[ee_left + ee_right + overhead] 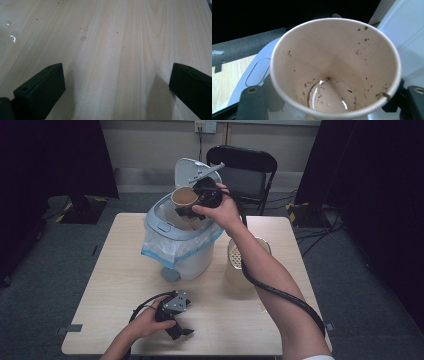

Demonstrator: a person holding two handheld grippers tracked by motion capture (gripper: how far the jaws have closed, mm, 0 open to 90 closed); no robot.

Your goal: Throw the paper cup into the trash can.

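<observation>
A room w/ grey carpet, dark curtains at both sides and a black folding chair [243, 167] at the far wall; in the middle, a light wooden table [120, 270].

On the table, a white pedal bin [182, 247] w/ a blue-edged bag liner, its lid [192, 172] standing open. The right gripper [192, 207] is held above the bin's mouth, jaws closed on a paper cup [185, 196], one jaw on each side of the cup wall. Judging by this, the cup is held there so that it or its dregs will fall into the liner, not onto the table.

Cup orientation: in the high view its open mouth faces up and toward the camera, long axis tilted off vertical, base lower and hidden behind the gripper. In the right gripper view the mouth of the paper cup [334, 67] faces the camera directly, so the axis runs roughly along the gripper's line of sight; inside, a little liquid and dark specks on the bottom and walls. The bin's rim shows just beneath the jaws.

Just below the right forearm, nearer the person than the gripper, stands a pale perforated container [239, 257].

The left gripper [180, 330] rests at the near table edge, well apart from the bin, prob. parked while the other works. Its jaws are spread wide w/ nothing but bare wood between them.
</observation>
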